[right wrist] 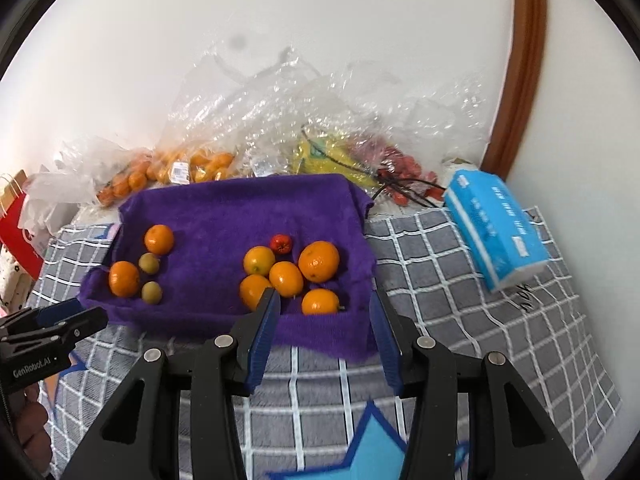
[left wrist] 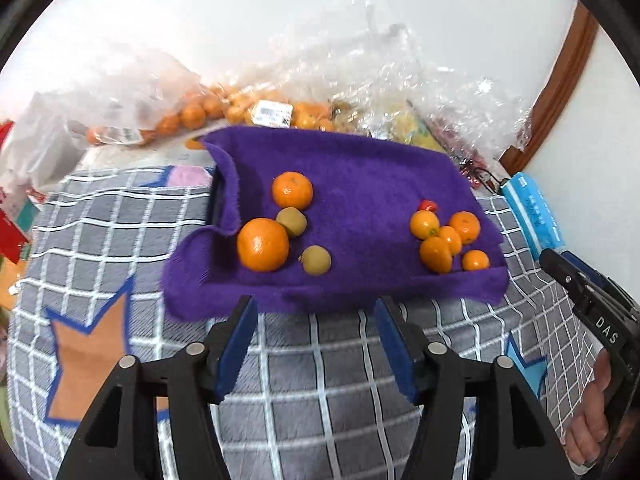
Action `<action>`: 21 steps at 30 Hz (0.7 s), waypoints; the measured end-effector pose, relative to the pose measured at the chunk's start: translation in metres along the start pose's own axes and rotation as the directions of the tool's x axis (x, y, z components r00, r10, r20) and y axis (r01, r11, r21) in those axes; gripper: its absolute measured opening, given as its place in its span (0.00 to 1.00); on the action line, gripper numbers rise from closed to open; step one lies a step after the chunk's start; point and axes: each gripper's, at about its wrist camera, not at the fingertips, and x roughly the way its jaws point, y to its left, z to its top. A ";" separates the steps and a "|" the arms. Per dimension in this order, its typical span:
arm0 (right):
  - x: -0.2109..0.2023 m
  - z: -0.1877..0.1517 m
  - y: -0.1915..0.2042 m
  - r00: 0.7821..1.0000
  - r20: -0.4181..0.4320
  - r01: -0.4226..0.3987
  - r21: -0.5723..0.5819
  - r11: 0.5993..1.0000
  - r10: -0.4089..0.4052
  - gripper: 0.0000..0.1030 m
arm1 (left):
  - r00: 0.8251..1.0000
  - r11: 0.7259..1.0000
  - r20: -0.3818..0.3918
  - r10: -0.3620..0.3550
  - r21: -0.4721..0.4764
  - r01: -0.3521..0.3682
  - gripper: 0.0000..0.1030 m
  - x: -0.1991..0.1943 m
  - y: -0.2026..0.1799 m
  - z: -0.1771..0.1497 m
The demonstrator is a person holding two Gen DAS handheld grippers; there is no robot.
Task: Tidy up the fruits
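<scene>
Purple towel [right wrist: 240, 216] carries the fruit: oranges and kiwis [left wrist: 316, 260] at its left edge, small citrus [right wrist: 286, 278] near its right corner. Both grippers, left [left wrist: 316, 314] and right [right wrist: 324, 308], hover empty with jaws parted. Sorting seems between picks; next comes choosing a fruit.

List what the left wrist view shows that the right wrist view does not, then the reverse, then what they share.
Only the left wrist view: the orange star on the checked blanket, and the right gripper at its edge.

Only the right wrist view: the whole blue tissue pack, the red paper bag, and the left gripper at its edge.

Both: the purple towel with two fruit groups, oranges with two small green-brown fruits, oranges with one small red fruit, and the plastic bags behind.
</scene>
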 end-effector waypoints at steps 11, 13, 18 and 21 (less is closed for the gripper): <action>-0.092 -0.033 0.007 0.999 0.040 -0.015 -0.003 1.000 0.016 0.53 | 0.987 0.999 0.156 0.028 0.036 -0.034 0.75 -0.083 -0.012 -0.035; -0.103 -0.042 0.005 0.999 0.044 -0.023 0.010 1.000 0.022 0.60 | 0.983 0.998 0.179 0.034 0.042 -0.042 0.76 -0.094 -0.015 -0.043; -0.133 -0.065 -0.002 0.995 0.101 -0.016 0.045 0.999 0.012 0.89 | 0.966 0.993 0.244 0.088 0.052 -0.103 0.80 -0.119 -0.023 -0.063; -0.144 -0.076 -0.007 0.993 0.114 -0.019 0.060 0.998 0.012 0.91 | 0.961 0.991 0.256 0.101 0.061 -0.120 0.81 -0.128 -0.027 -0.073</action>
